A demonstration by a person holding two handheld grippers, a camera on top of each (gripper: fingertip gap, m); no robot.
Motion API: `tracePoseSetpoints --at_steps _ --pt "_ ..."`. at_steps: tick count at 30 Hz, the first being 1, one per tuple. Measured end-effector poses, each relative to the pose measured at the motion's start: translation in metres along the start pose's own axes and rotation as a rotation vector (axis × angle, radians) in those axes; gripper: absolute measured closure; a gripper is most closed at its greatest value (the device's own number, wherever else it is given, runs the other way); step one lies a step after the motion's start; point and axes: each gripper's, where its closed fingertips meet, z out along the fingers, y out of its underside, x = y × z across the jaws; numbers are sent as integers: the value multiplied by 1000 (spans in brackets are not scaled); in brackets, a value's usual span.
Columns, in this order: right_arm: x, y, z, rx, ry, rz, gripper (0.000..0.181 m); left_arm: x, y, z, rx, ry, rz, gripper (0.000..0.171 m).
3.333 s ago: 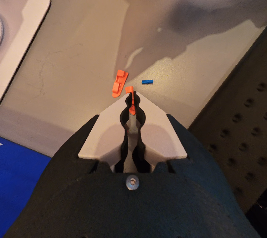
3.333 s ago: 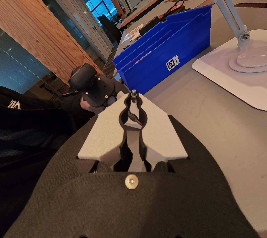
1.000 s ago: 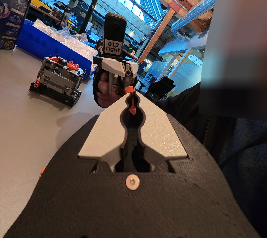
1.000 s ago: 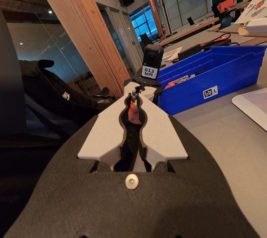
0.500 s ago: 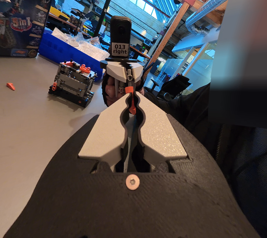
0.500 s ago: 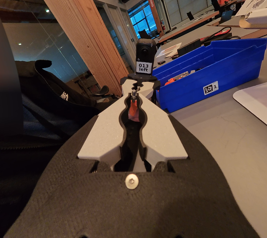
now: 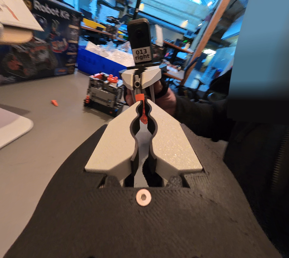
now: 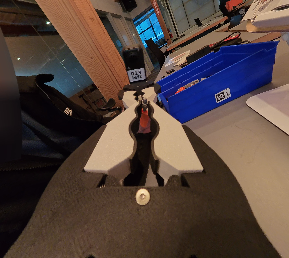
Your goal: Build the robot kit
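The left gripper [image 7: 142,102] pinches a small orange piece [image 7: 139,97]. The right gripper [image 8: 144,102] pinches a thin grey pin [image 8: 144,101], tip to tip with it above the desk [image 7: 46,125]. A grey block model [image 7: 104,92] sits on the desk behind them.

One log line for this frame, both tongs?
left tongs: shut on orange piece | right tongs: shut on grey pin | tips facing, nearly meeting

Sitting on grey tabletop [image 7: 46,125]: brick-built grey/black model [image 7: 104,92], loose orange pc [image 7: 54,103] to its left, dark kit box [image 7: 39,44] behind; blue bin [image 8: 219,84] w/ parts.
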Motion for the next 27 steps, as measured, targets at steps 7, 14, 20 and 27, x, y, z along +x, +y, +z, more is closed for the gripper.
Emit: tracePoseSetpoints --at_steps 7,14,20,27 --pt "4 -4 -3 24 35 -5 177 -7 -1 4 -37 -185 176 171" --pt "9 -6 -4 46 82 -39 177 -14 -4 6 -64 -308 253 171" --pt "9 -9 -4 82 98 -47 177 -17 -8 7 -55 -351 266 171" --pt "11 -12 -6 111 85 -17 177 -19 -11 9 -38 -375 259 171"
